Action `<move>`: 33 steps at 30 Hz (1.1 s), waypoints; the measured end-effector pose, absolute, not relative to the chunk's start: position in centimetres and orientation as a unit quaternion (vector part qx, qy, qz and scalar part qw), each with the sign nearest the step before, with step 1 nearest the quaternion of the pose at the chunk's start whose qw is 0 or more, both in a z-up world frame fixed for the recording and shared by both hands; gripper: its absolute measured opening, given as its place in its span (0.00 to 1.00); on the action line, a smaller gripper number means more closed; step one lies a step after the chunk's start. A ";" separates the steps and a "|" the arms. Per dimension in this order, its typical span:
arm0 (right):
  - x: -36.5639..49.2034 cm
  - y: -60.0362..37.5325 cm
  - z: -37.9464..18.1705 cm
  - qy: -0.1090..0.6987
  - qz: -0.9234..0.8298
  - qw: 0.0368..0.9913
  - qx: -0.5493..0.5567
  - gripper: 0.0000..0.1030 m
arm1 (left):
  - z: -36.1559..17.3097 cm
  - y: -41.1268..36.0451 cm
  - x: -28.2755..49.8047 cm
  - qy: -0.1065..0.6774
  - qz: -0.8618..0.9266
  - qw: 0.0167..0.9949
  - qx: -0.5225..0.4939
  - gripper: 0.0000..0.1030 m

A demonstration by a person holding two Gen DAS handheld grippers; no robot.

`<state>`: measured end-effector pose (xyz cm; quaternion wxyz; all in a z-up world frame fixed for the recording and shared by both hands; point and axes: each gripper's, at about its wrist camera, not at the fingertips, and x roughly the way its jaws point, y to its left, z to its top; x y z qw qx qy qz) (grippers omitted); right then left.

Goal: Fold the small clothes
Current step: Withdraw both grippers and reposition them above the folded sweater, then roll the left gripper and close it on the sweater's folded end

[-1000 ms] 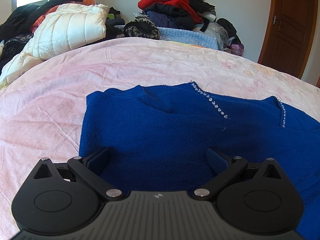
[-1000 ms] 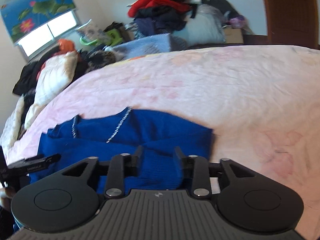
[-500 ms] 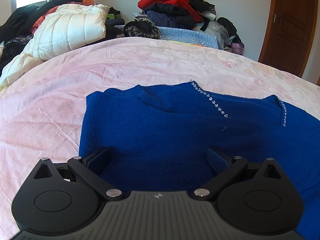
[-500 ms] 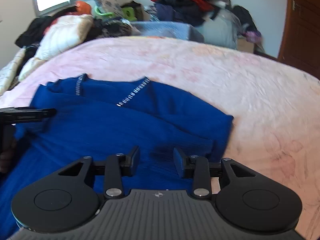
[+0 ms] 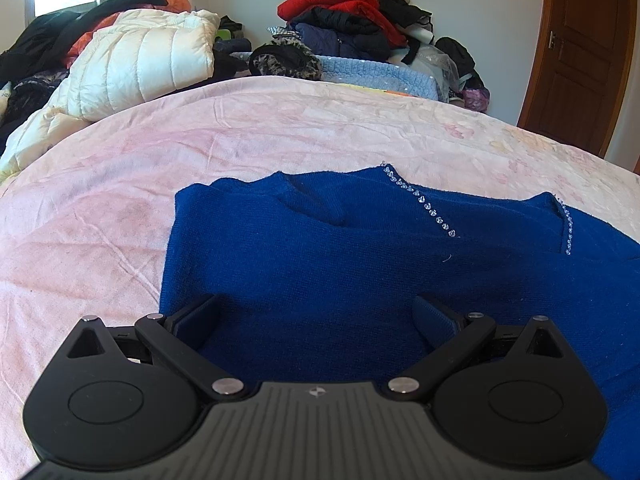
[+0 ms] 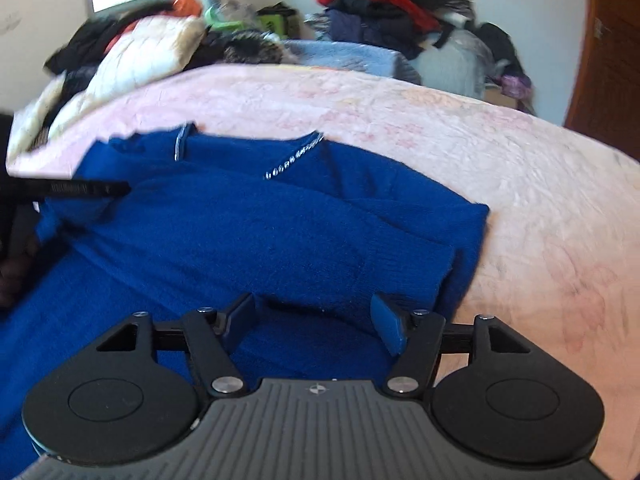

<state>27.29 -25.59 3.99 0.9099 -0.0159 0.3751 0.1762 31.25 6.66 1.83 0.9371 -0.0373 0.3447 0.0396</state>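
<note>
Left gripper (image 5: 316, 316) hung low over the near part of the blue sweater (image 5: 360, 272), jaws spread wide, nothing between them. Right gripper (image 6: 314, 316) likewise hovered over the sweater's right side, jaws parted and empty, with a folded-in flap of knit, probably the sleeve, lying just ahead of the fingers. Appeared only partway done: sweater lay spread across the pink bedsheet (image 5: 120, 184), one side seemingly turned inward along a straight edge, a soft ridge running across the body, yet the whole still wide and long, not reduced to a compact bundle. Probably left to do: bring in the other side, then double the length from hem toward collar. Farther on, rhinestone trim (image 5: 420, 200) at the neckline sat face up, collar pointing away. Beyond the sheet's far edge, a white puffer jacket (image 5: 140, 64) and a heap of clothes (image 5: 352, 12) waited by the wall, wooden door (image 5: 580, 52) at right; whether any of those counted as small clothes to fold, impossible to say.
</note>
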 end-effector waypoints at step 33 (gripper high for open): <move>5.3 -22.5 3.6 0.373 0.212 0.899 -0.084 0.91 | 2.2 4.1 2.6 0.403 -0.042 0.914 0.028 1.00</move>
